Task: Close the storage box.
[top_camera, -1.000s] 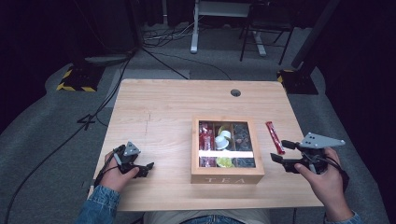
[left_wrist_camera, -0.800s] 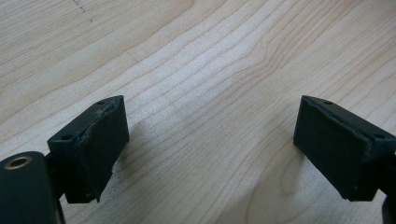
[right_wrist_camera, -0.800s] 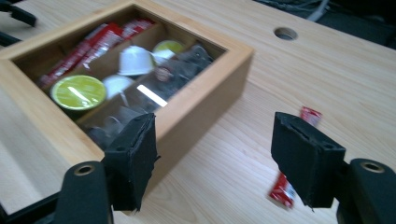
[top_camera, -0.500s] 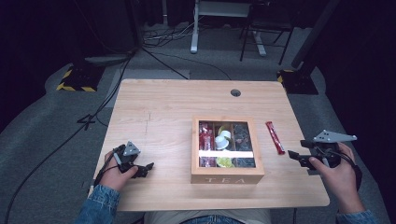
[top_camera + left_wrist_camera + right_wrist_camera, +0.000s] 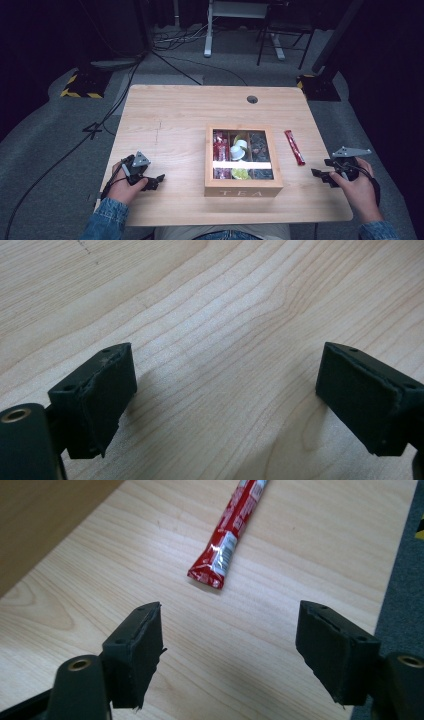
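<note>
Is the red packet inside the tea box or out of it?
Out. The red packet lies flat on the table, to the right of the tea box, apart from it, ahead of the open right tongs.

Both forearms in blue denim sleeves with turned cuffs. Left gripper [image 5: 156, 180] black, grey three-cornered plate on top, black cable looping behind hand. Right gripper [image 5: 320, 176] same build, grey plate too. Jaws are matte black blocks with worn, frayed pad edges; brass-coloured screw holes, probably threaded inserts.
</note>
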